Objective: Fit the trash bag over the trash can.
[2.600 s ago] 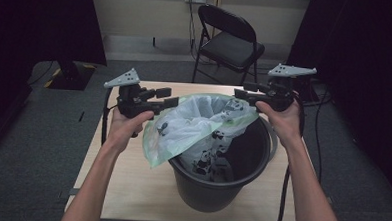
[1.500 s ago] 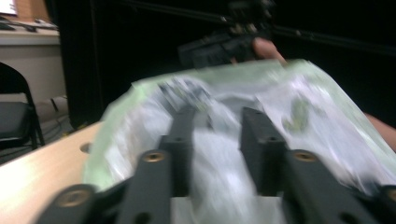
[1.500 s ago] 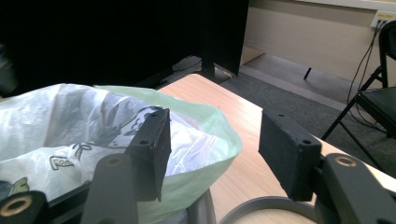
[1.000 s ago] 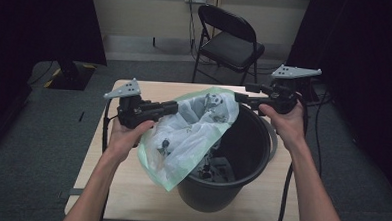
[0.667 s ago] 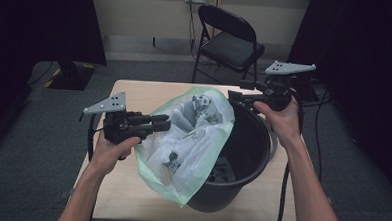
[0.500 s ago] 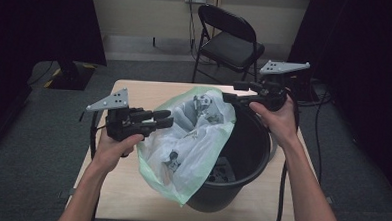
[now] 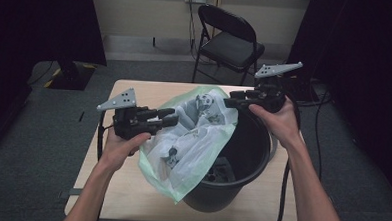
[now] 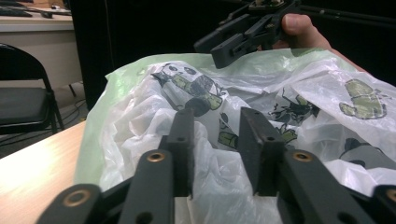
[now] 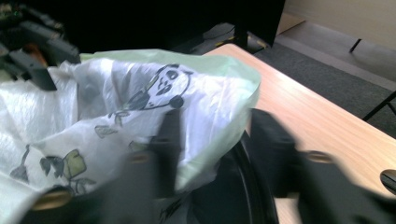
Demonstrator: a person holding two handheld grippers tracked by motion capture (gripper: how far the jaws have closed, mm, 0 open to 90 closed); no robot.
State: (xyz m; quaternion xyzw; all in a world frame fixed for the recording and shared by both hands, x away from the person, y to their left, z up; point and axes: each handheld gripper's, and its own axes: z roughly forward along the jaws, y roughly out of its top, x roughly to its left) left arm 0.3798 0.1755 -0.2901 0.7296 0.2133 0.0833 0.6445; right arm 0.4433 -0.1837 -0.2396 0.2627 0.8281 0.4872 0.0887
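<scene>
A pale green plastic bag (image 7: pixel 193 135) printed with pandas hangs over the left rim of a black bucket (image 7: pixel 262 143) on the wooden table (image 7: pixel 150 91). My left gripper (image 7: pixel 171 117) points right at the bag's left side. Its jaws have just been opening and stand apart, with crumpled bag (image 8: pixel 327 93) bulging between them in the left gripper view (image 8: pixel 212 121). My right gripper (image 7: pixel 229 102) reaches left over the bucket's far rim to the bag's top edge. Its blurred jaws (image 9: pixel 215 126) have just been closing, still apart, with the bag's green edge (image 9: pixel 116 107) between them.
A black folding chair (image 7: pixel 232 42) stands beyond the table's far edge. Cables trail from both grippers over the table's sides. Bare wood (image 9: pixel 303 107) lies behind and left of the bucket. Small dark items lie at the bucket's bottom (image 7: pixel 221 169).
The bag, earlier stretched across the bucket's mouth, now droops down its left side. My left gripper has drawn back to the left and its jaws have parted. My right gripper has edged toward the bag's top.
</scene>
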